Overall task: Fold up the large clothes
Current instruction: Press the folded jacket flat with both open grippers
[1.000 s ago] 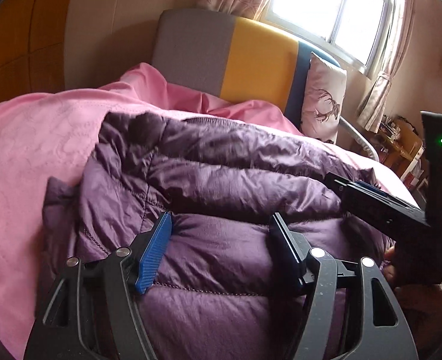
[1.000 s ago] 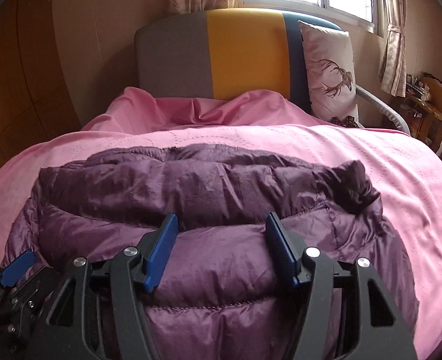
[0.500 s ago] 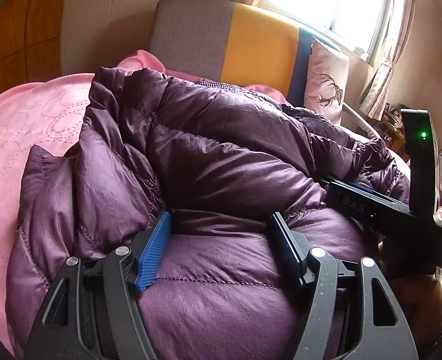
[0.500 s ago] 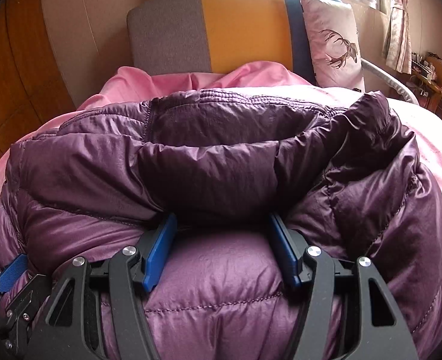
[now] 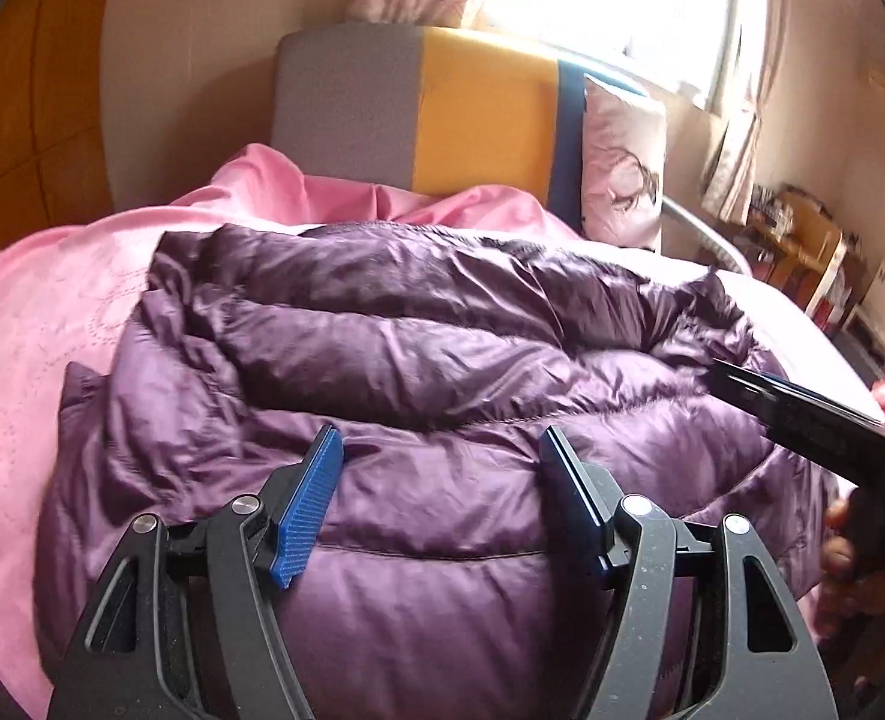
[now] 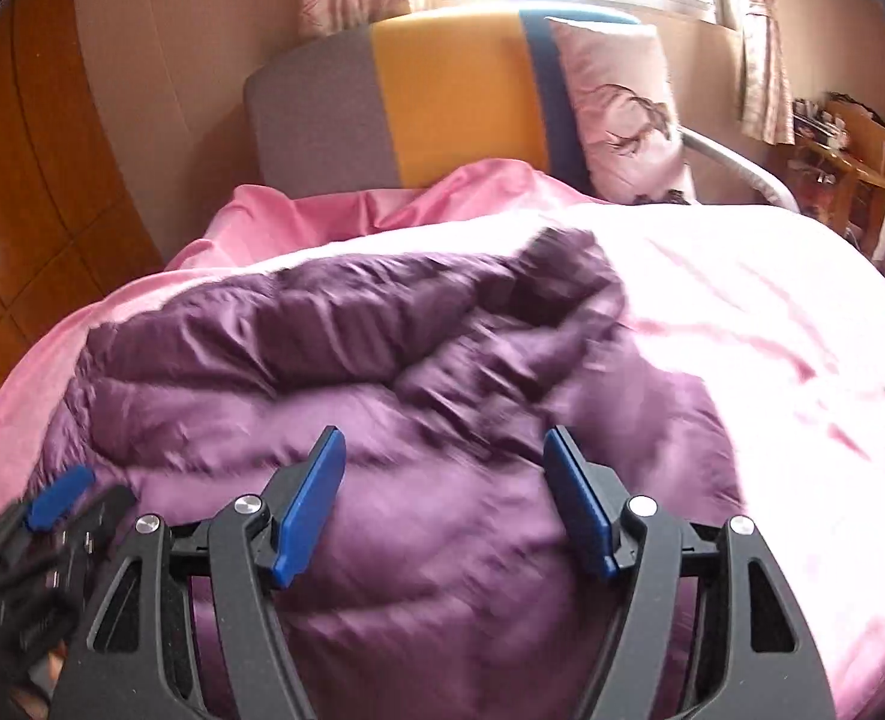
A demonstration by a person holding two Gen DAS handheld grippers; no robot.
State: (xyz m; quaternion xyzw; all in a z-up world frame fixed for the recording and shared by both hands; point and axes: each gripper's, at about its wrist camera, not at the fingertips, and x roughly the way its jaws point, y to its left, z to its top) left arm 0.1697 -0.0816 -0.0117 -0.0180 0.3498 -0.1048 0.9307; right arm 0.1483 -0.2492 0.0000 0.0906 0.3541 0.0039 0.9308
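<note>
Each hand-held gripper is matte black plastic. The left hand-held gripper has two angular arms with cut-out windows, silver round pivot screws and blue ribbed pads on its fingers. The right hand-held gripper is built the same, with smooth-looking blue pads. A bare hand grips a black handle.

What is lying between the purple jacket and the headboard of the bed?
Only rumpled pink bedding lies between the purple jacket and the headboard. Both wrist views show it, the right one most clearly.
</note>
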